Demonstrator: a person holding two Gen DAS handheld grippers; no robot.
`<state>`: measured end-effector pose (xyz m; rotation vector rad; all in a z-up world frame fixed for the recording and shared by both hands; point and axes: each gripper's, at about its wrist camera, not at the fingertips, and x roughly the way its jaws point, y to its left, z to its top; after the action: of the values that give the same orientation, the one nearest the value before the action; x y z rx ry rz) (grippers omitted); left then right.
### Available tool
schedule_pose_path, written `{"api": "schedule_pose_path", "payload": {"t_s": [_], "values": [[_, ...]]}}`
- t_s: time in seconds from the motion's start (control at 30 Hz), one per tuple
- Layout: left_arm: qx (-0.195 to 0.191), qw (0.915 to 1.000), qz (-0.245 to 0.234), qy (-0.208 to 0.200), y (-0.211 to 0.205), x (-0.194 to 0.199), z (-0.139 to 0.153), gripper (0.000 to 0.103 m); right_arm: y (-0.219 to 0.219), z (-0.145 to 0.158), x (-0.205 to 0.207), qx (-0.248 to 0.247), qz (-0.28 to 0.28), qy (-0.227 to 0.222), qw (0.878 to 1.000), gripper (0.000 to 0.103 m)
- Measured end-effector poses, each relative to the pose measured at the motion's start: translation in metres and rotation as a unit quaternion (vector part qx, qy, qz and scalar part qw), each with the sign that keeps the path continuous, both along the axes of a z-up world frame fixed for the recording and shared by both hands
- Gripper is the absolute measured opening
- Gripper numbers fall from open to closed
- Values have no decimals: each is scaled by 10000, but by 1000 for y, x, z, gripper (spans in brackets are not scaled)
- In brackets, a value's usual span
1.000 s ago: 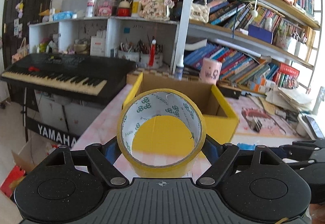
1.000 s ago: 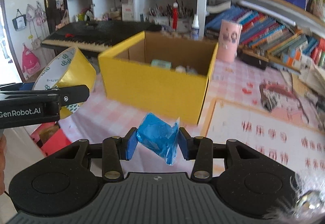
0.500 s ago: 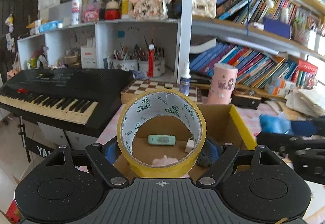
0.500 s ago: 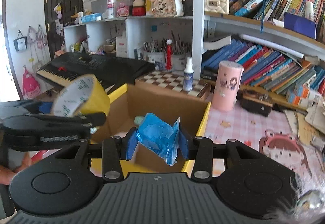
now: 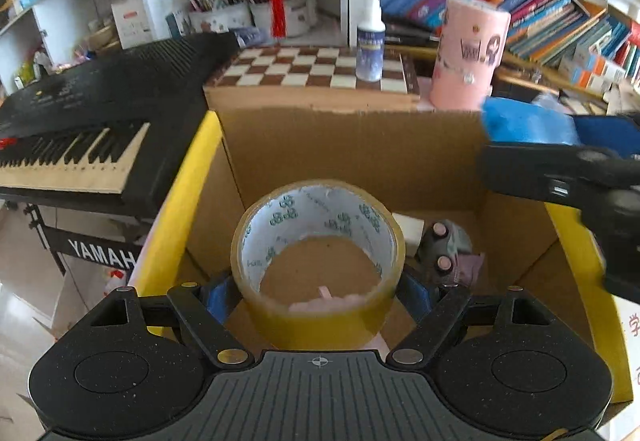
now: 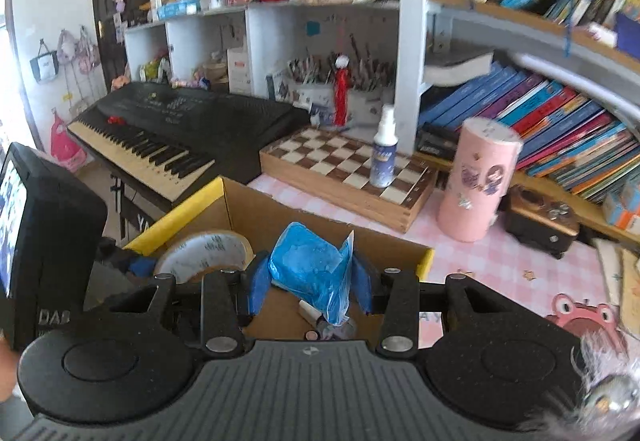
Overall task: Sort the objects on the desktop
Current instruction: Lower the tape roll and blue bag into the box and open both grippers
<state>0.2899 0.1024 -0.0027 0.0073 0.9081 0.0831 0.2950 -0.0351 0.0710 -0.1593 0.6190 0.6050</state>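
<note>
A roll of yellow tape [image 5: 318,265] is squeezed tight in the left claw [image 5: 318,289] and held over the open yellow box [image 5: 180,201] on the bench. A blue packet [image 6: 310,273] is gripped in the right claw [image 6: 310,287], above the box's far edge. Small things [image 5: 444,249] are seen at the box's bottom.

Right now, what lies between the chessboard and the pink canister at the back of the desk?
In the right wrist view, a white spray bottle stands on the chessboard, at its end nearer the pink canister.
</note>
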Motion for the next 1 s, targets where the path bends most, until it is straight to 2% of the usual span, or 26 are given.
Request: {"api": "schedule_pose_path", "payload": {"t_s": [0.13,0.3,0.57,0.63,0.77,1.0], "values": [[-50,9999,-119,-35,-2,0,-1,83,14,-13,24,-161,120,285,9994,40],[87,9990,-237,-374,-3,-8,8,84,27,-29,47,-365,192,651,9970,40],[78,9965,-9,-837,6,-39,22,84,50,-42,66,-720,393,1070,9909,41],[43,9958,32,-913,7,-46,24,84,54,-41,65,-725,413,1076,9907,48],[35,9932,85,-1157,7,-59,33,84,54,-34,55,-635,398,894,9932,50],[34,9864,83,-1640,7,-92,54,84,24,-5,15,-16,-47,405,9992,52]]}}
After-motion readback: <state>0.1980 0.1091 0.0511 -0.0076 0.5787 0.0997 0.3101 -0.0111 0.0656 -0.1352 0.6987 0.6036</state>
